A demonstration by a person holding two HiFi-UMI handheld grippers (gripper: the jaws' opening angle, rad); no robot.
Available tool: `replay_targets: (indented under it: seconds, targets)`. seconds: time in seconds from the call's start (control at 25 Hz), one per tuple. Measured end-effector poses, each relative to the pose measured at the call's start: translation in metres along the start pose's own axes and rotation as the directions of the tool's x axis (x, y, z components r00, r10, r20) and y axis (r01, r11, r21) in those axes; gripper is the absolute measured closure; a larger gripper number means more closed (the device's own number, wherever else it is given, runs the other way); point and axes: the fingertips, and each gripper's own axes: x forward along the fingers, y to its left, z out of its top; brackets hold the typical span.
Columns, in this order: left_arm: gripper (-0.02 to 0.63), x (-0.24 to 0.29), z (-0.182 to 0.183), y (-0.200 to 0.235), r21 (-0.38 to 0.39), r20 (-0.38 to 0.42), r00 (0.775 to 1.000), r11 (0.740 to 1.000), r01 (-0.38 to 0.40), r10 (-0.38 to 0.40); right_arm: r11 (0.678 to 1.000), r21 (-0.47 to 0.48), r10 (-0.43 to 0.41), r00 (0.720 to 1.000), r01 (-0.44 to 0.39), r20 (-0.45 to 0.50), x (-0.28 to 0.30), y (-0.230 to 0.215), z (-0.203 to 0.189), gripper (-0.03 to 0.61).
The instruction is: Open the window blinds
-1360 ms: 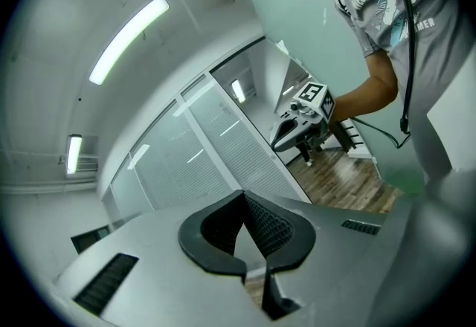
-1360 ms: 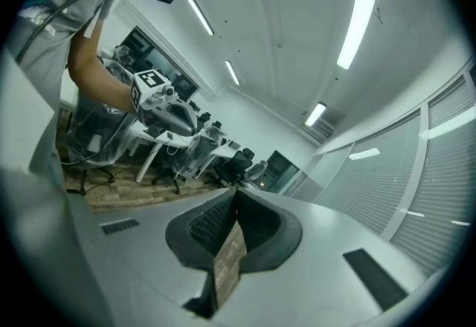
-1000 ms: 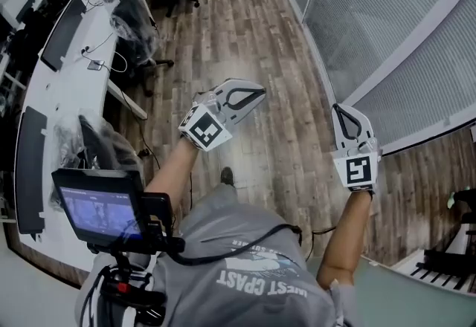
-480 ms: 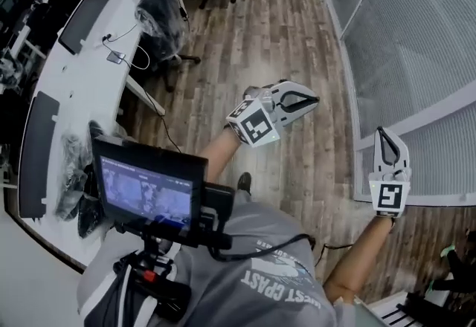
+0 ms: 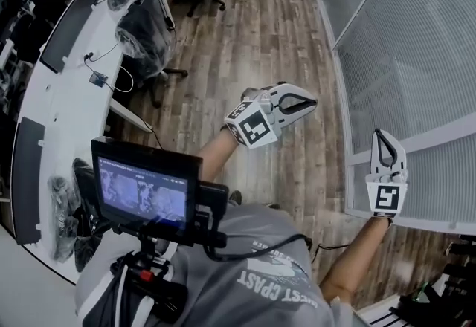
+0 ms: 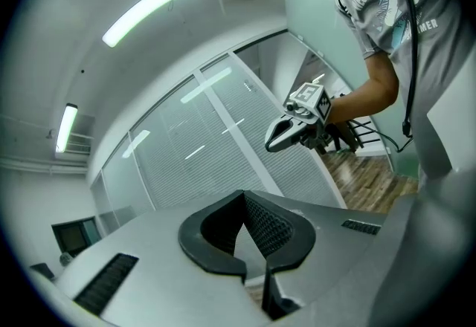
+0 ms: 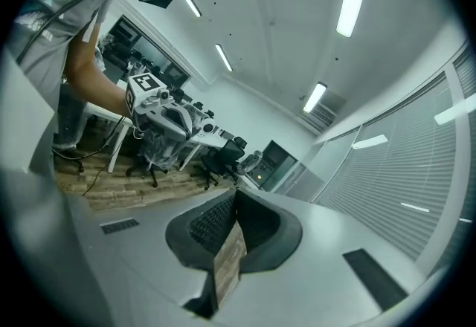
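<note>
You hold both grippers out above the wooden floor (image 5: 253, 36). Left gripper (image 5: 312, 102): jaws together, nothing between them, pointing toward the window blinds (image 5: 416, 43). Right gripper (image 5: 382, 134): jaws together, also empty, near the blinds. The blinds cover the glazed wall on your right, slats shut. The table (image 5: 74, 73) stands well apart on your left.

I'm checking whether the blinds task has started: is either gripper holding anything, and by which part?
Nothing is held: the left gripper and right gripper both have jaws together, nothing between them.
</note>
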Motion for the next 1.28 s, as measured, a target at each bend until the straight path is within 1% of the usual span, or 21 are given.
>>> replay_targets:
  seconds: [0.16,0.28,0.4,0.48,0.56,0.64,0.72,0.8,0.92,1.0,1.08,1.2,1.28]
  targets:
    - [0.612,0.022,-0.029,0.034,-0.020,-0.017,1.000,1.000,-0.012,0.011,1.000,0.006,0.023,1.000,-0.023,0.004,0.046,-0.023,-0.013,0.584]
    - [0.612,0.047,-0.055,0.057,-0.016,-0.041,0.999,1.000,-0.017,0.016,0.999,0.008,0.041,0.999,-0.041,0.009,0.082,-0.044,-0.037,0.584]
    - [0.612,0.079,-0.080,0.089,-0.022,-0.054,0.998,0.999,-0.039,0.038,0.998,0.007,0.059,0.998,-0.059,0.028,0.122,-0.070,-0.060,0.584]
    - [0.612,0.110,-0.096,0.112,-0.025,-0.065,0.997,0.998,-0.049,0.048,0.998,0.020,0.064,0.997,-0.065,0.045,0.152,-0.098,-0.077,0.584]
    - [0.612,0.152,-0.113,0.137,-0.016,-0.083,0.995,0.998,-0.053,0.052,0.997,0.023,0.073,0.995,-0.074,0.063,0.183,-0.134,-0.101,0.584]
    - [0.612,0.188,-0.123,0.157,-0.007,-0.090,0.994,0.998,-0.058,0.057,0.996,0.021,0.085,0.994,-0.087,0.072,0.204,-0.163,-0.122,0.583]
    - [0.612,0.203,-0.122,0.167,0.002,-0.085,0.994,0.998,-0.064,0.064,0.996,0.011,0.083,0.994,-0.084,0.074,0.212,-0.181,-0.129,0.584]
    - [0.612,0.204,-0.120,0.170,0.014,-0.083,0.994,0.998,-0.066,0.067,0.998,0.011,0.064,0.995,-0.065,0.081,0.215,-0.190,-0.127,0.584]
    - [0.612,0.198,-0.126,0.159,0.027,-0.107,0.993,0.999,-0.047,0.049,0.998,0.024,0.058,0.994,-0.061,0.090,0.213,-0.183,-0.126,0.584]
    - [0.612,0.202,-0.131,0.163,0.031,-0.116,0.992,0.999,-0.045,0.048,0.997,0.024,0.069,0.993,-0.071,0.092,0.221,-0.184,-0.131,0.584]
    - [0.612,0.223,-0.147,0.191,0.021,-0.115,0.992,0.998,-0.051,0.053,0.996,0.026,0.079,0.993,-0.082,0.091,0.252,-0.203,-0.144,0.584]
    - [0.612,0.270,-0.191,0.245,0.007,-0.127,0.991,0.999,-0.035,0.036,0.994,0.052,0.090,0.992,-0.095,0.086,0.319,-0.241,-0.169,0.584]
    - [0.612,0.289,-0.217,0.275,0.003,-0.123,0.992,1.000,-0.025,0.025,0.994,0.055,0.089,0.993,-0.093,0.072,0.357,-0.258,-0.181,0.584]
